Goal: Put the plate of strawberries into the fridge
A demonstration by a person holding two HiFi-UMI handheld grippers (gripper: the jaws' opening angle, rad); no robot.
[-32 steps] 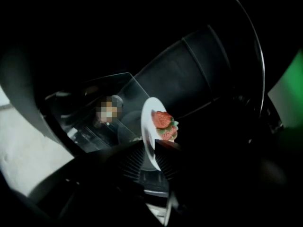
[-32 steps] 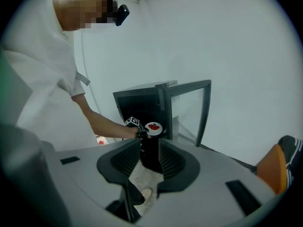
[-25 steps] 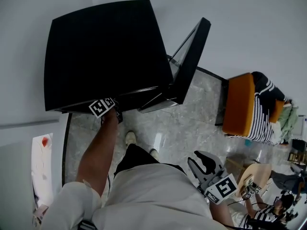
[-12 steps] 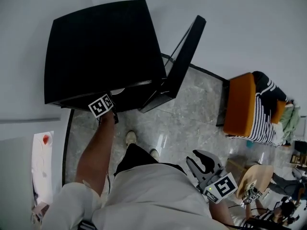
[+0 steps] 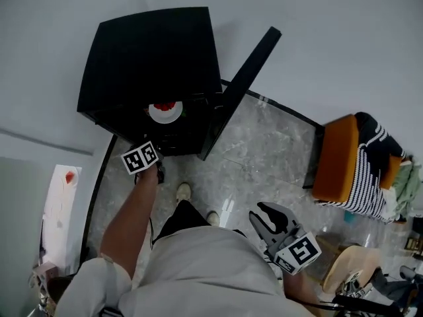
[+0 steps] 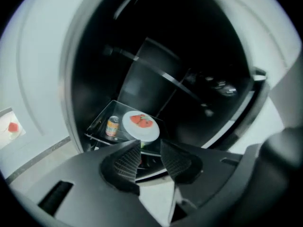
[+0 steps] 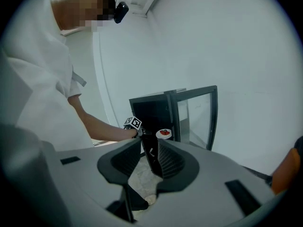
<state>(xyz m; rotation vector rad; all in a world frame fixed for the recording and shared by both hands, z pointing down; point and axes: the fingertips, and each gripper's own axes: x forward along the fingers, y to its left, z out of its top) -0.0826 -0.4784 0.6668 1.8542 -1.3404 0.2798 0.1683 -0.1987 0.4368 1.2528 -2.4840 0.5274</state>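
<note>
Floor (image 5: 251, 157): grey marble beneath white walls, with the black fridge (image 5: 152, 51) standing on it.
Door (image 5: 241, 84): glass, swung wide so the shelves can be reached.
Plate of strawberries (image 6: 140, 125): resting on a fridge shelf just beside a can (image 6: 112, 126); the placing looks done.
Left gripper (image 6: 150, 148): just outside the fridge opening, jaws wide and empty, clear of the plate.
Right gripper (image 7: 150, 148): low at the person's side, jaws apart, holding nothing; probably free for the door.
</note>
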